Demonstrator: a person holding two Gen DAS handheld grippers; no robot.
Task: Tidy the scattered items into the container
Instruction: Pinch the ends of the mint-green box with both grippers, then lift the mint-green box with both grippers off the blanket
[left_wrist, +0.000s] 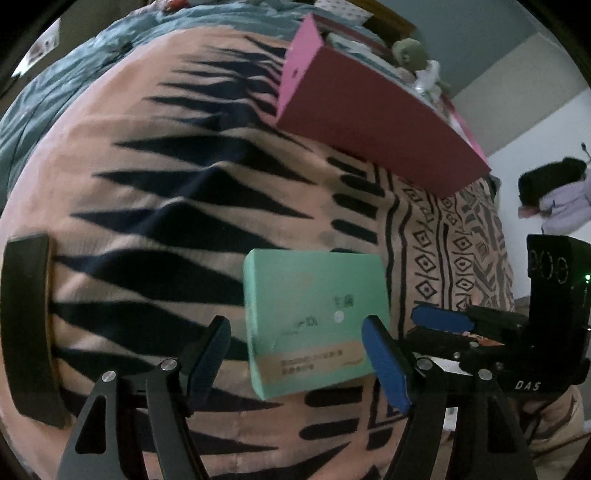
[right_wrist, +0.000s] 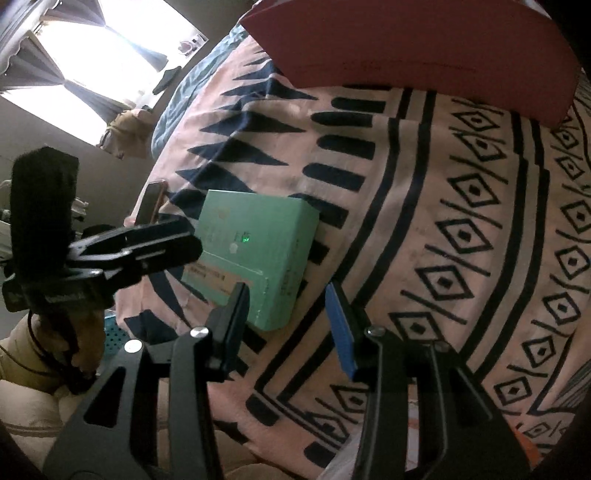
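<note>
Just tongs (left_wrist: 295, 354) above green box (left_wrist: 314, 321)

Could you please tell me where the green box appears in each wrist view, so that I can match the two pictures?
Left wrist view: the green box lies low in the centre, on the patterned blanket.
Right wrist view: the green box lies left of centre, on the same blanket.
Shared landmark: the pink container stands beyond the box, at the top of both views.

One green box (left_wrist: 314, 325), one pink container (left_wrist: 369, 122)
</note>
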